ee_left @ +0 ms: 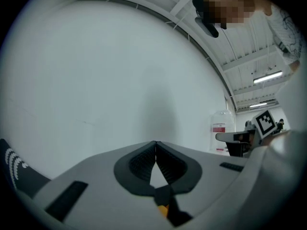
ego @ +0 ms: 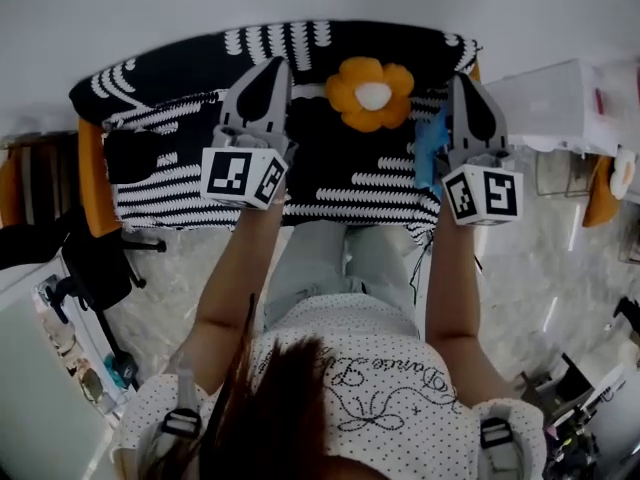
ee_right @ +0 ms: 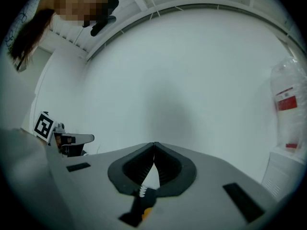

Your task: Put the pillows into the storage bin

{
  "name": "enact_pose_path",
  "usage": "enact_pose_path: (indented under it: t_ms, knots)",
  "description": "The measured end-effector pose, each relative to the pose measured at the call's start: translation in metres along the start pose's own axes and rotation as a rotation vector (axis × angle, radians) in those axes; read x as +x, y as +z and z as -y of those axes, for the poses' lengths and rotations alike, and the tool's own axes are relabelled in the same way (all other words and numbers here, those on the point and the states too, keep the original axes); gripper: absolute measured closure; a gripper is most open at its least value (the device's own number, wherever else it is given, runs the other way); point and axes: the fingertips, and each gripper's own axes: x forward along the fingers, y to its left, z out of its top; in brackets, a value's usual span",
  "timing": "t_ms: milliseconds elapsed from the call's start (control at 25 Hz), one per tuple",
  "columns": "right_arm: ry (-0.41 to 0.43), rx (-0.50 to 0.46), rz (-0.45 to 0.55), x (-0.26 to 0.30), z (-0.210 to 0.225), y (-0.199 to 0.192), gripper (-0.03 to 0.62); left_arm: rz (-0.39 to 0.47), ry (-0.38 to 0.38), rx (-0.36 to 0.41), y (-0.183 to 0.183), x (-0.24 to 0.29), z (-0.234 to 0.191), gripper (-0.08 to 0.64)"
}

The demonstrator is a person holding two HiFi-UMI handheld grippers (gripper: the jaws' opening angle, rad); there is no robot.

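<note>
An orange flower-shaped pillow (ego: 372, 94) with a white centre lies on the black-and-white striped sofa (ego: 180, 183), against its back. A blue cushion (ego: 431, 150) sits at the sofa's right end and a black one (ego: 134, 154) at its left. My left gripper (ego: 270, 68) is held up over the sofa, left of the flower pillow, shut and empty. The right gripper (ego: 463, 80) is up on the pillow's right, also shut and empty. In both gripper views the jaws (ee_left: 155, 143) (ee_right: 154, 144) meet and face a bare white wall. A translucent storage bin (ego: 560, 103) stands right of the sofa.
The sofa has orange armrests (ego: 90, 178). A dark chair and bags (ego: 90, 258) stand at the left on the marble floor. A wire rack (ego: 560, 173) and clutter sit below the bin at the right. My legs are directly in front of the sofa.
</note>
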Motion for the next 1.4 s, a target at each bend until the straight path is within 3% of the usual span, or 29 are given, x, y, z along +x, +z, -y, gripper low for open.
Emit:
enact_pose_path:
  t_ms: [200, 600, 800, 1120, 1240, 1400]
  knots:
    - [0.021, 0.020, -0.080, 0.037, -0.001, -0.051, 0.574, -0.038, 0.000, -0.032, -0.039, 0.025, -0.026, 0.555]
    - [0.126, 0.098, -0.207, 0.102, 0.037, -0.151, 0.571, -0.101, 0.126, -0.061, -0.118, 0.060, -0.052, 0.555]
    - [0.127, 0.080, -0.232, 0.127, 0.054, -0.203, 0.566, -0.125, 0.118, -0.077, -0.153, 0.077, -0.060, 0.555]
    - [0.213, 0.088, -0.386, 0.164, 0.051, -0.316, 0.538, -0.161, 0.139, -0.116, -0.197, 0.094, -0.069, 0.555]
    - [0.240, 0.101, -0.449, 0.174, 0.049, -0.355, 0.499, -0.169, 0.136, -0.120, -0.206, 0.099, -0.068, 0.555]
    - [0.285, 0.144, -0.571, 0.184, 0.038, -0.416, 0.383, -0.181, 0.141, -0.123, -0.215, 0.101, -0.071, 0.555]
